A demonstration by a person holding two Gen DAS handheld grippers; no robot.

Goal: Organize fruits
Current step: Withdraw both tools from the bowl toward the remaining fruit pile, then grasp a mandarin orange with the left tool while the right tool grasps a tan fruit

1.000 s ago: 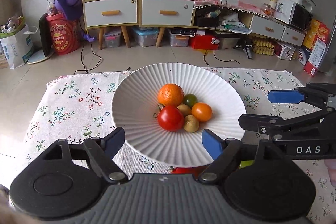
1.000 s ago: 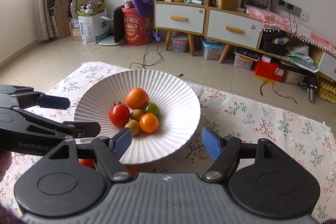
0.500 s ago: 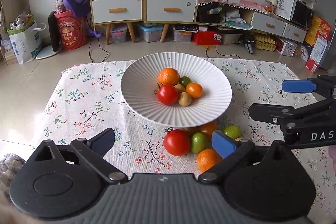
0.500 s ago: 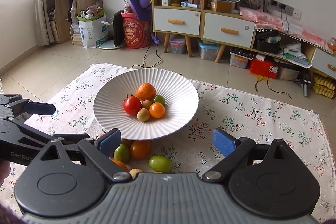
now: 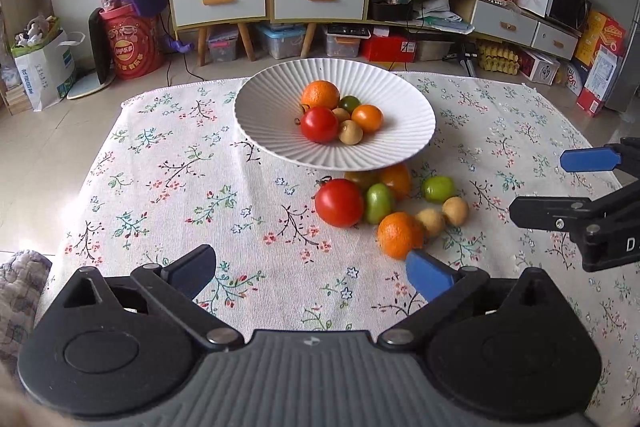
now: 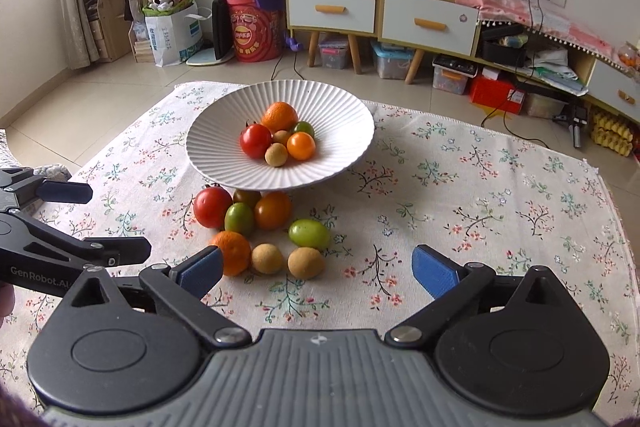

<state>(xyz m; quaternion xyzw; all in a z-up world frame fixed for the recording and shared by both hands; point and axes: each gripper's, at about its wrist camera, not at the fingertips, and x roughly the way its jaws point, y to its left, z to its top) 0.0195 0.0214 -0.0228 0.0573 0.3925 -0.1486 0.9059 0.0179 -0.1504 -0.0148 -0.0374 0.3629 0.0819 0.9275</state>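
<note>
A white ribbed bowl (image 5: 260, 115) (image 6: 212, 155) stands on the floral cloth and holds an orange (image 5: 320, 95), a red tomato (image 5: 319, 124) and several small fruits. In front of it, loose on the cloth, lie a red tomato (image 6: 212, 207), a mandarin (image 6: 231, 253), green fruits (image 6: 309, 233) and tan round fruits (image 6: 306, 263). My left gripper (image 5: 310, 269) is open over bare cloth, its right finger next to the mandarin (image 5: 400, 235). The jaws of my right gripper (image 6: 316, 271) are opening with nothing pressed between them; the tan fruits lie just ahead.
The floral cloth (image 5: 180, 195) covers a low table with floor beyond its edges. Cabinets (image 6: 332, 7), boxes and a red bucket (image 6: 250, 31) stand along the far wall. Each gripper shows at the side of the other's view.
Both grippers have drawn back from the bowl and their jaws have spread wider. The loose fruits in front of the bowl have come into full view.
</note>
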